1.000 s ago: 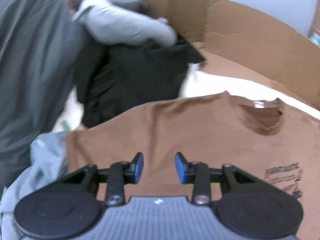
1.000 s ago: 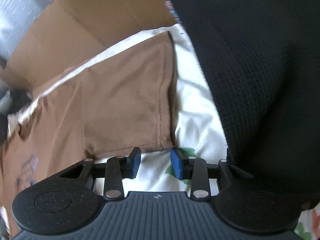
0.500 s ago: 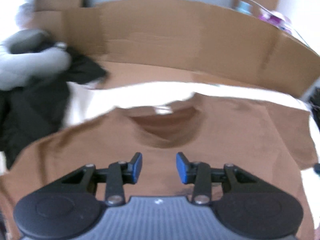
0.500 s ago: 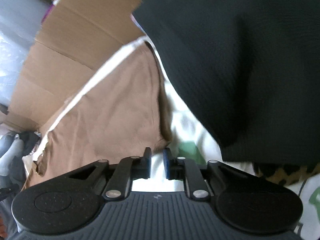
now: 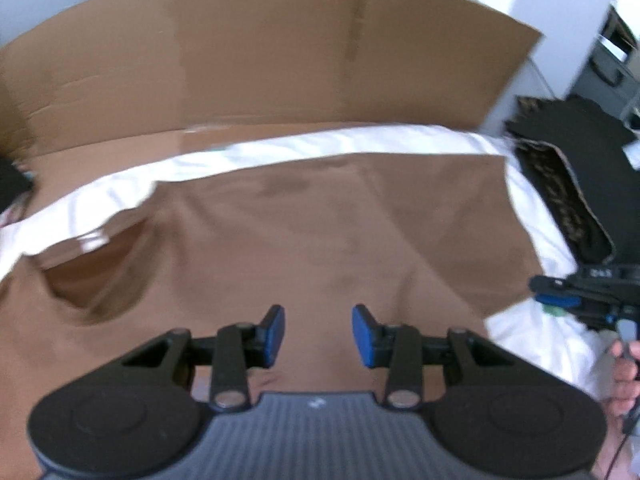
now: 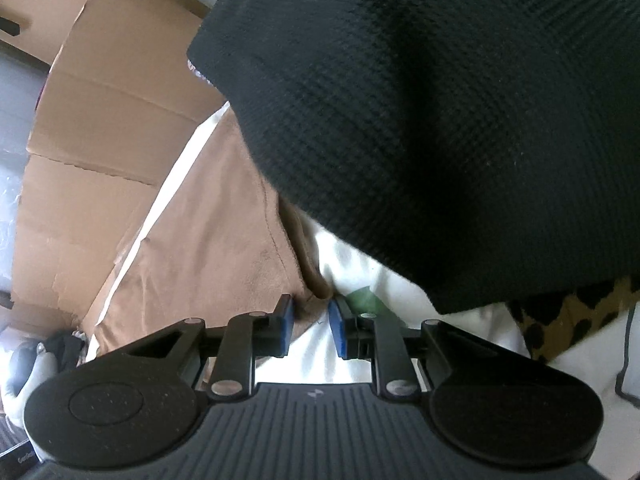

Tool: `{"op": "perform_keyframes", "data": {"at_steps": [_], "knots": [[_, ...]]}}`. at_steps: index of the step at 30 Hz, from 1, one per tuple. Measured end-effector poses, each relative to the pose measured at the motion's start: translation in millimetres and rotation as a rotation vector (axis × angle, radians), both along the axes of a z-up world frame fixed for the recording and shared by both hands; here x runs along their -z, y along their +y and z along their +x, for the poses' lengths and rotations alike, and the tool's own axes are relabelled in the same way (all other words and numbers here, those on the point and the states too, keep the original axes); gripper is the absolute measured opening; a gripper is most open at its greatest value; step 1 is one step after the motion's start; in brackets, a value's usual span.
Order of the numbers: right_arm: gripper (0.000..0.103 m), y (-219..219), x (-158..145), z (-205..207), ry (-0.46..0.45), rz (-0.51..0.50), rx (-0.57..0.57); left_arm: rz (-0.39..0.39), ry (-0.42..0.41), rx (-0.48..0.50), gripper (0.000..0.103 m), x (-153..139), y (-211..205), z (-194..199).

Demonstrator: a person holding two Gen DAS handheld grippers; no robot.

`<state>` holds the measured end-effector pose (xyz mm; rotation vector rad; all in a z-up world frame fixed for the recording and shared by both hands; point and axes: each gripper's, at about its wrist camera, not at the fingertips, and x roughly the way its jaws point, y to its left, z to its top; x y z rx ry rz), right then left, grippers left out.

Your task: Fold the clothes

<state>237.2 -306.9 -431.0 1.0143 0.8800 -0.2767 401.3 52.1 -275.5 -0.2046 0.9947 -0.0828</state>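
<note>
While the left tongs (image 5: 318, 336) hover agape over the brown shirt (image 5: 320, 240), the right tongs (image 6: 310, 326) (just widening) straddle its corner.

- T-shirt (image 5: 320, 232): plain brown, darker brown inside the neck opening.
- Sheet (image 5: 532, 344) under it: white, with a green patch near the right gripper's pads.
- Cardboard (image 5: 248, 56) at the far side: tan.
- Knit garment (image 6: 440, 120) on the right: black, fine waffle texture.
- Cloth (image 6: 568, 320) beneath the knit: leopard print, dark spots on tan.
- Left gripper (image 5: 318, 336) and right gripper (image 6: 310, 326): black bodies, blue pads.
</note>
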Motion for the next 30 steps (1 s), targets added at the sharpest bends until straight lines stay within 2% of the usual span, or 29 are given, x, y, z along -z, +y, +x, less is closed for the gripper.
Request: {"op": "perform_keyframes", "data": {"at_steps": [2,5,7,9,11,17,23,30], "knots": [[0.032,1.9,0.7,2.8,-0.007,0.001,0.001,-0.025,-0.001,0.031,0.033,3.5,-13.2,4.9],[0.032,1.9,1.0,8.8,-0.011,-0.004,-0.010,-0.062,0.007,0.068,0.027,10.8,-32.5,11.7],[0.013,1.2,0.0,12.8,-0.010,-0.009,-0.032,-0.077,0.016,0.094,0.022,15.9,-45.5,15.9],[0.006,-0.9,-2.2,16.0,-0.018,-0.003,-0.054,-0.087,0.025,0.122,0.017,19.4,-56.6,15.1],[0.006,-4.2,-8.6,18.5,-0.039,-0.010,-0.070,-0.104,0.028,0.144,0.012,22.8,-64.7,13.9],[0.005,-6.5,-36.9,30.2,-0.101,-0.053,-0.111,-0.142,0.029,0.149,0.008,29.8,-77.3,14.6],[0.005,-0.9,-58.6,41.5,-0.146,-0.079,-0.145,-0.135,0.021,0.178,0.006,30.8,-90.9,23.4],[0.005,13.7,-86.1,51.3,-0.223,-0.130,-0.237,-0.131,0.031,0.178,0.002,39.2,-98.0,25.5]]}}
